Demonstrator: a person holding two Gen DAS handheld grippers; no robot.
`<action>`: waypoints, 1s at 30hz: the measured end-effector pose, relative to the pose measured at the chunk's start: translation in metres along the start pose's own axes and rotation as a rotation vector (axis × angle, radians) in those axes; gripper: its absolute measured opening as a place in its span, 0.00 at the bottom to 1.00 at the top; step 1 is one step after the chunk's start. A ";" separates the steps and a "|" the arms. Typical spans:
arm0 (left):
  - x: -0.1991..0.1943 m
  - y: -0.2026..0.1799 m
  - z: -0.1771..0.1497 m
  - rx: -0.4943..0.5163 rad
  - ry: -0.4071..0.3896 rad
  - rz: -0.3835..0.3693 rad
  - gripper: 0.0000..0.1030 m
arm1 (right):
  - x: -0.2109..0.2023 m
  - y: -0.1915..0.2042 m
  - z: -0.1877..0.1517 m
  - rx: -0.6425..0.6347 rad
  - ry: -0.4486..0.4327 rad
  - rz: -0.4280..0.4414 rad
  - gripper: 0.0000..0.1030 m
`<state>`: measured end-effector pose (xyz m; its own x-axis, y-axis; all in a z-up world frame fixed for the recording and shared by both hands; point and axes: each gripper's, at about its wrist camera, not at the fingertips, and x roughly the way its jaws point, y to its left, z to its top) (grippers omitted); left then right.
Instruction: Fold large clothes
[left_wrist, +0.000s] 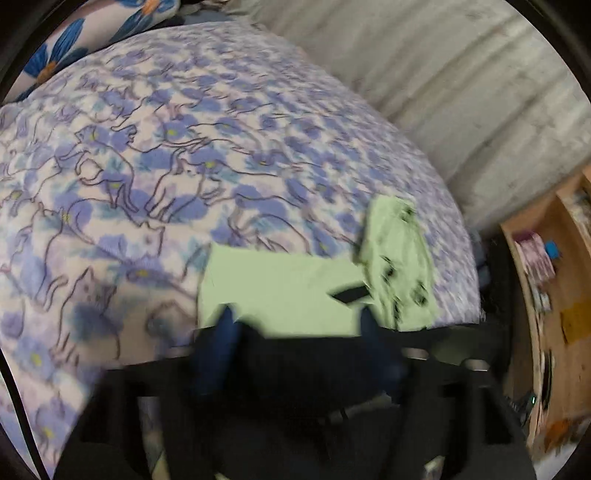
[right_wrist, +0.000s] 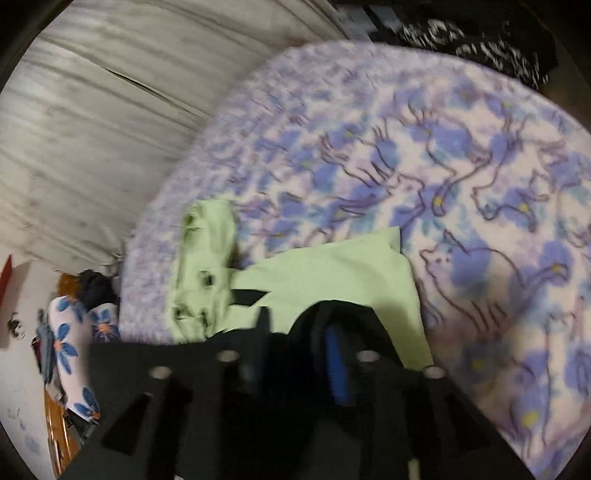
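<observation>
Left gripper (left_wrist: 295, 317): fingers apart, green garment (left_wrist: 280, 288) between them, grip not discernible; right gripper (right_wrist: 299, 332): fingers blurred, cannot tell whether closed; garment lies partly folded on the bed (left_wrist: 147, 147), bunched printed end (left_wrist: 399, 266) toward the wall; judged light, soft, limp, non-slip; best taken at corners or hem edges, both sides together.

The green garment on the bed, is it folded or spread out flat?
Partly folded: the green garment lies in a compact flat panel with a bunched section beside it on the blanket.
</observation>
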<state>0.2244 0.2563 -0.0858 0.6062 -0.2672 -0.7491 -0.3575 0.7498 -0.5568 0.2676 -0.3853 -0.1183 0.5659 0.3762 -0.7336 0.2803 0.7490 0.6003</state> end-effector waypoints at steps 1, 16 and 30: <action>0.008 0.003 0.004 -0.011 -0.004 0.013 0.71 | 0.007 -0.001 0.001 -0.017 -0.006 -0.013 0.41; 0.089 -0.001 -0.005 0.312 0.097 0.232 0.71 | 0.049 -0.008 0.016 -0.260 -0.021 -0.132 0.51; 0.130 -0.011 0.020 0.361 0.052 0.288 0.22 | 0.099 0.005 0.018 -0.333 0.006 -0.177 0.37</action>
<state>0.3209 0.2255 -0.1702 0.4792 -0.0403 -0.8768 -0.2299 0.9583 -0.1698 0.3390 -0.3541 -0.1815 0.5263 0.2272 -0.8194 0.1052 0.9388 0.3279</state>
